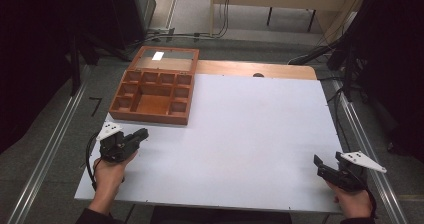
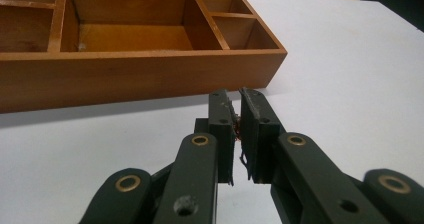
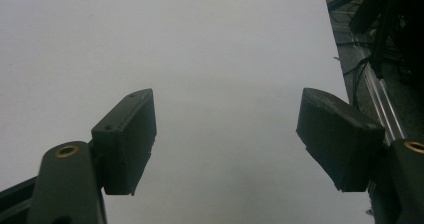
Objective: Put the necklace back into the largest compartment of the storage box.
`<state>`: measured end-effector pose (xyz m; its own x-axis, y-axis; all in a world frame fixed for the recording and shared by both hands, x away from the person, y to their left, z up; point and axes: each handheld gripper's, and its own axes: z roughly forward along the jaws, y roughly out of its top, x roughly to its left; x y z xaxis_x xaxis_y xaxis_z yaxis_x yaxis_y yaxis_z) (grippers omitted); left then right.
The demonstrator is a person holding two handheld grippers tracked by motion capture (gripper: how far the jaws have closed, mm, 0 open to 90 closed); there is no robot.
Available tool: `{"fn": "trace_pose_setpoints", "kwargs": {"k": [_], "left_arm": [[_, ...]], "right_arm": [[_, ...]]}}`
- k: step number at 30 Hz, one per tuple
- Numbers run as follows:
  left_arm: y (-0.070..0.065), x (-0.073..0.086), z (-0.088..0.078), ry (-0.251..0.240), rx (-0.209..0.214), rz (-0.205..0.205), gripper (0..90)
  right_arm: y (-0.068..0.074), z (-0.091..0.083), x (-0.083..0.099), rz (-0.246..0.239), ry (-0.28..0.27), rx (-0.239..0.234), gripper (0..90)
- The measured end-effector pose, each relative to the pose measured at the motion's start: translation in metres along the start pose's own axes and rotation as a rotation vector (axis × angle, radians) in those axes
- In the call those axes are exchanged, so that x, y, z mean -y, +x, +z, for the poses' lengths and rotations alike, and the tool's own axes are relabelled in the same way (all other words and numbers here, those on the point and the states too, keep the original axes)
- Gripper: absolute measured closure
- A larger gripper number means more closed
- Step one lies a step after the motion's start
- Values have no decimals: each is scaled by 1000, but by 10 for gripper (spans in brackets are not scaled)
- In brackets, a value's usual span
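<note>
An open wooden box [image 1: 152,98] with several empty compartments and a glass-paned lid stands at the table's far left; its front wall [image 2: 135,76] fills the upper left of the left gripper view. My left gripper [image 1: 142,134] rests on the white tabletop just in front of the box, a short way from its front wall. Its jaws stand together with nothing between them, so my left gripper [image 2: 236,119] is shut. At the near right corner my right gripper [image 1: 318,165] lies low over the table. In its own view my right gripper [image 3: 225,134] is open wide and empty.
The white tabletop [image 1: 250,134] stretches between the two grippers. A bare wooden strip [image 1: 260,70] runs along the far edge. Metal rails [image 1: 367,149] and cables flank the table on the floor, and dark equipment stands at both sides.
</note>
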<state>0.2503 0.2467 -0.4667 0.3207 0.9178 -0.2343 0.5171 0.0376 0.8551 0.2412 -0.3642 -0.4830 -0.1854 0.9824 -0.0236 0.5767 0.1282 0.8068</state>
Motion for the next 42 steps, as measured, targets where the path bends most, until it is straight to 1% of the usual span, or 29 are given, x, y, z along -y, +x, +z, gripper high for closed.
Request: {"fn": "trace_pose_setpoints", "kwargs": {"k": [17,26,42], "left_arm": [[3,-9,9,-11,-17,-13,845],[4,-15,13,-21,-28,-11,845],[6,-25,20,-38,-32,-20,845]], "right_arm": [[0,0,0,0,-1,-1,218],[0,0,0,1,-2,1,218],[0,0,0,1,-1,0,218]]}}
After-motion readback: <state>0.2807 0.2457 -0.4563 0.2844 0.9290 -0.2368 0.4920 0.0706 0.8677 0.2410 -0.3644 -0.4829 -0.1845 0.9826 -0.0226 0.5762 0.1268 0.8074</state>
